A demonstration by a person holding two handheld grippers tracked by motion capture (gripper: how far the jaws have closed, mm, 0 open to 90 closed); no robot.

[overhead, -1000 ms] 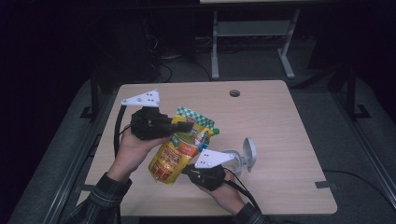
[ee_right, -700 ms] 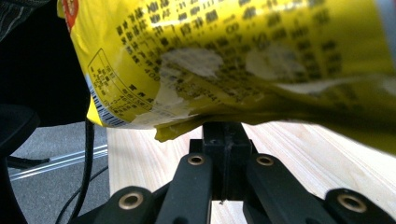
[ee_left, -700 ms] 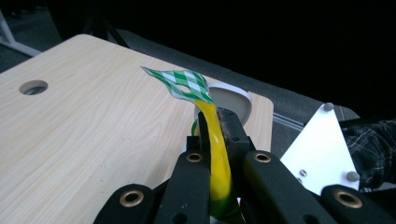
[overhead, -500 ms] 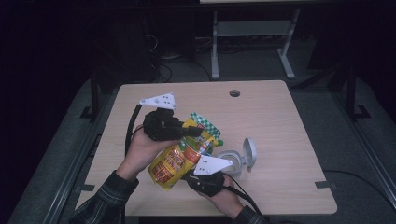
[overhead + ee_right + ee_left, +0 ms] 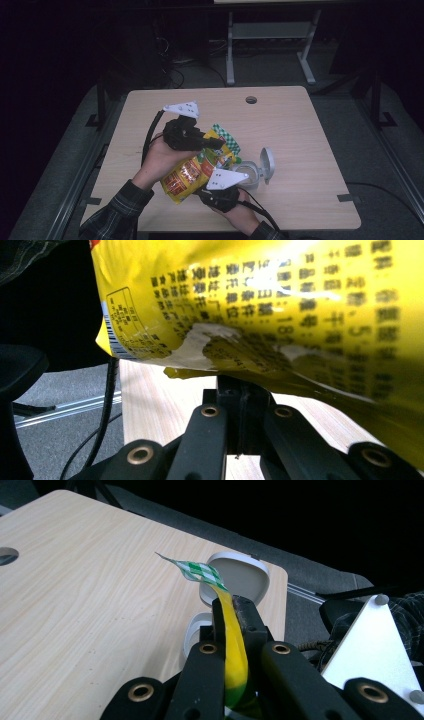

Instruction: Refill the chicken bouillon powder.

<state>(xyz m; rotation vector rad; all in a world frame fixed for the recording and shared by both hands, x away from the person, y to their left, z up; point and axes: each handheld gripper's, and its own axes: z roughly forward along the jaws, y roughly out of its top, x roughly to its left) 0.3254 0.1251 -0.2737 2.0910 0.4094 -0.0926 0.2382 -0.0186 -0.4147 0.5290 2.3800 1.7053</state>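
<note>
Above the table's (image 5: pixel 310 150) near edge, the left gripper (image 5: pixel 231 611) is pinching the yellow snack bag's (image 5: pixel 197 170) top while the right gripper (image 5: pixel 242 385) is clamping its lower seam, and any slip risks spilling beside the open white container (image 5: pixel 255 172).

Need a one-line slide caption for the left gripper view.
Left gripper shut on the yellow snack bag, with the open white container on the wooden table behind.
</note>
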